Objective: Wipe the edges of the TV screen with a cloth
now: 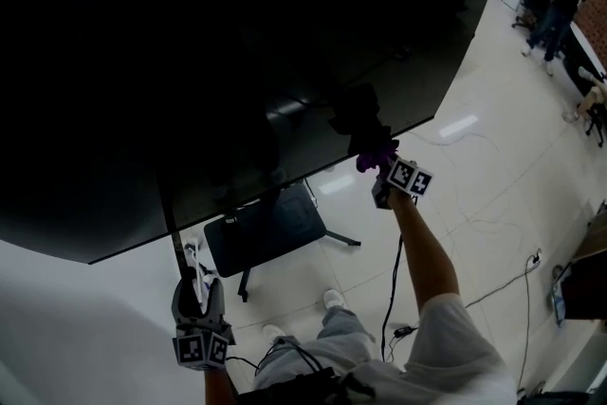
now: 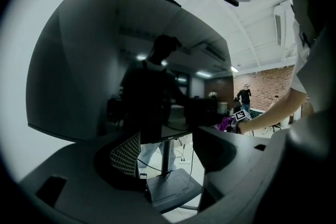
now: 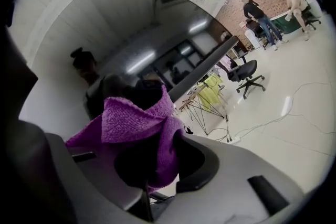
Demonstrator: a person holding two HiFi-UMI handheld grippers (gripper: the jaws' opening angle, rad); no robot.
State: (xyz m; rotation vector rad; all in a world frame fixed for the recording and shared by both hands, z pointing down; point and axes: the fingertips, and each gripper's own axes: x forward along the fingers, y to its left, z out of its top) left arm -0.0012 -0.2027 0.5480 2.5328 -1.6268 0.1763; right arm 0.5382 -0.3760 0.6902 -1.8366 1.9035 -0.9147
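Note:
The large dark TV screen fills the upper left of the head view. Its bottom edge runs diagonally up to the right. My right gripper is shut on a purple cloth, and the cloth sits against the screen's bottom edge, right of its middle. In the right gripper view the cloth bunches between the jaws in front of the TV. My left gripper hangs low at the left, below the screen and beside the stand pole, open and holding nothing. In the left gripper view that gripper looks at the TV, with the cloth far to the right.
The TV's dark stand base rests on the white floor under the screen. Cables trail over the floor at the right. People stand far back right by a brick wall. An office chair and a rack stand beyond the TV's end.

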